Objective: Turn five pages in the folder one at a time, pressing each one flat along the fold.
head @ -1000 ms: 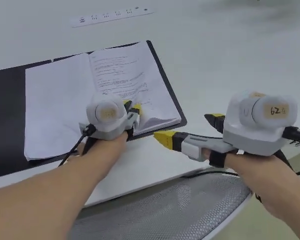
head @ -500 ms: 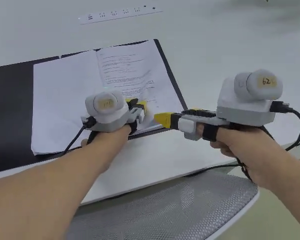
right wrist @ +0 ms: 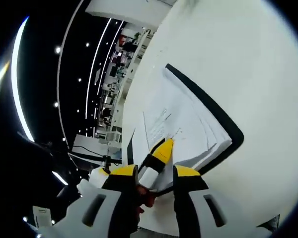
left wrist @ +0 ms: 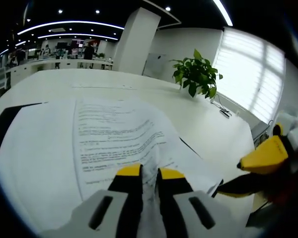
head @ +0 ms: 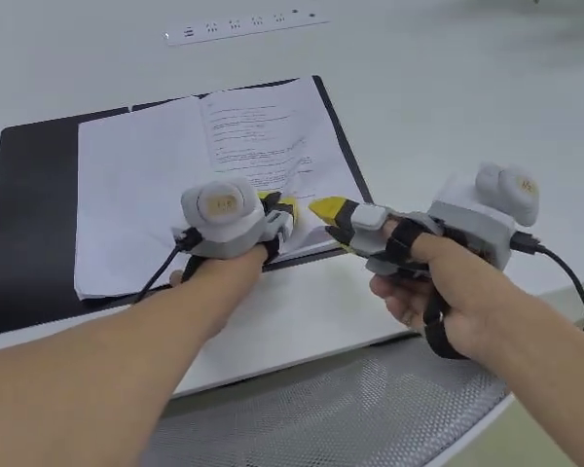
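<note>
The folder [head: 34, 165] lies open on the white table, black cover under white pages. Its printed right page [head: 268, 136] also fills the left gripper view [left wrist: 119, 134]. My left gripper [head: 277, 209] sits at that page's lower right edge, with the jaws [left wrist: 150, 172] nearly together and a ridge of paper pinched between them. My right gripper [head: 331, 222] is open just right of it, off the folder's near right corner. Its jaws [right wrist: 156, 171] frame the left gripper's yellow tip [right wrist: 161, 148]. The right gripper's yellow tip [left wrist: 265, 158] shows beside the folder's corner.
A white power strip [head: 248, 24] lies at the table's far side. A grey mesh chair [head: 350, 399] sits below the near table edge. A cable trails from each gripper. A potted plant [left wrist: 196, 74] stands far off on the table.
My right gripper has swung left and rolled over, closing in on the folder's near right corner beside the left one. My left gripper has stayed at the page's lower edge.
</note>
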